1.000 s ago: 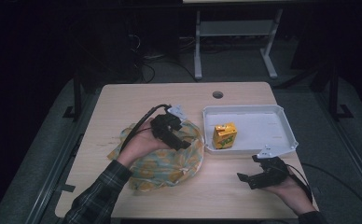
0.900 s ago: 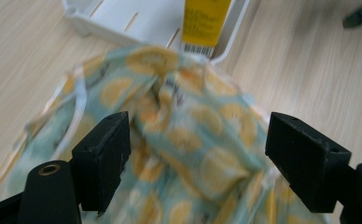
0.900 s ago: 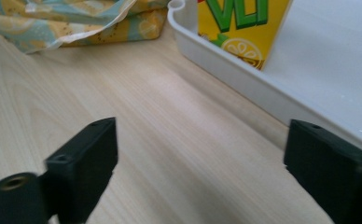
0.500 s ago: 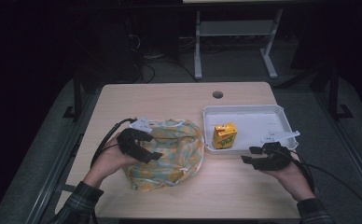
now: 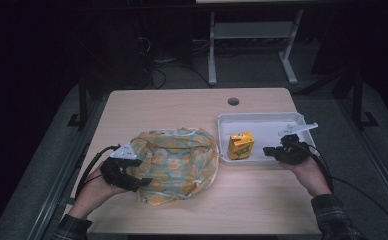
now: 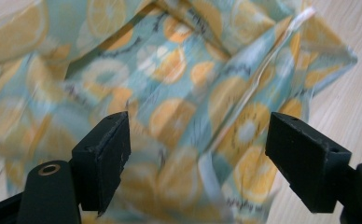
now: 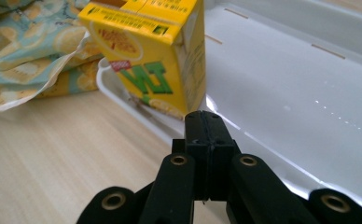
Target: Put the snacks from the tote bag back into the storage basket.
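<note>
I take the white rectangular plastic tray (image 5: 274,125) on the pale wooden counter (image 5: 182,107) as my landmark. Inside it, at its end nearest the cloth, a yellow cardboard juice carton (image 5: 240,144) stands upright. In my right gripper view the carton (image 7: 156,56) sits just past the tray's near rim (image 7: 137,112), its printed face turned toward me upside down.

My right gripper (image 5: 272,151) hangs over the tray's near edge, just beside the carton and apart from it. In its own view the right gripper (image 7: 206,135) has its two black jaws pressed flat together with nothing between them.

Beside the tray, on the carton's side, lies a crumpled teal cloth printed with orange citrus slices (image 5: 174,162); its edge comes right up to the tray wall, and I cannot tell whether they touch. My left gripper (image 5: 141,181) is at the cloth's far side from the tray, low over its edge. In the left gripper view the left gripper (image 6: 198,158) stands wide, jaws well apart, with the blurred cloth (image 6: 179,88) behind them and not clamped.
</note>
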A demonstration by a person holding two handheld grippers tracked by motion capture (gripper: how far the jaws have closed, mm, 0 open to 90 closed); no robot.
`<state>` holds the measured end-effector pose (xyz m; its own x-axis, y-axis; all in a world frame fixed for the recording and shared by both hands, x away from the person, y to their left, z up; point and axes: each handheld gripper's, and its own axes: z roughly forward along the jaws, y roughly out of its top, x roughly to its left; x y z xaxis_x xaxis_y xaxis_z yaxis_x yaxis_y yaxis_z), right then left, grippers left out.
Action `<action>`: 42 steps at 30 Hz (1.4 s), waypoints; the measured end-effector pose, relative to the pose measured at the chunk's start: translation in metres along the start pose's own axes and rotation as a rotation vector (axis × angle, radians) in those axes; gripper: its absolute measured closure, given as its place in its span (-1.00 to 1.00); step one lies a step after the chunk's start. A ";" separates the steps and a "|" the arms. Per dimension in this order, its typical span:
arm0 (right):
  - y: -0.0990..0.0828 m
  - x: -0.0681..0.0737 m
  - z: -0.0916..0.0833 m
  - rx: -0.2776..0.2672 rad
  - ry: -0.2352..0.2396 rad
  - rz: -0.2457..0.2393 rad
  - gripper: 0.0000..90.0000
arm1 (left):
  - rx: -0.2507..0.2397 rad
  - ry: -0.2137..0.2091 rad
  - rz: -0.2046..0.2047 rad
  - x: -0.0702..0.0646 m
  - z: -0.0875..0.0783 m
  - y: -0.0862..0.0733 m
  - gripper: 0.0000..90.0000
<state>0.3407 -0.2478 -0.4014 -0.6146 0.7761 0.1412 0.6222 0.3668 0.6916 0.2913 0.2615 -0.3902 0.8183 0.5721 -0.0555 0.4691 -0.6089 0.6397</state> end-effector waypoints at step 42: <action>0.036 0.005 0.040 0.064 0.051 -0.082 1.00 | 0.022 0.131 -0.182 0.027 -0.025 -0.083 -0.54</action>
<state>0.3794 -0.2108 -0.4043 -0.6875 0.7156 0.1234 0.5979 0.4613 0.6556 0.2660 0.3413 -0.4253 0.6702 0.7391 -0.0671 0.6132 -0.5005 0.6111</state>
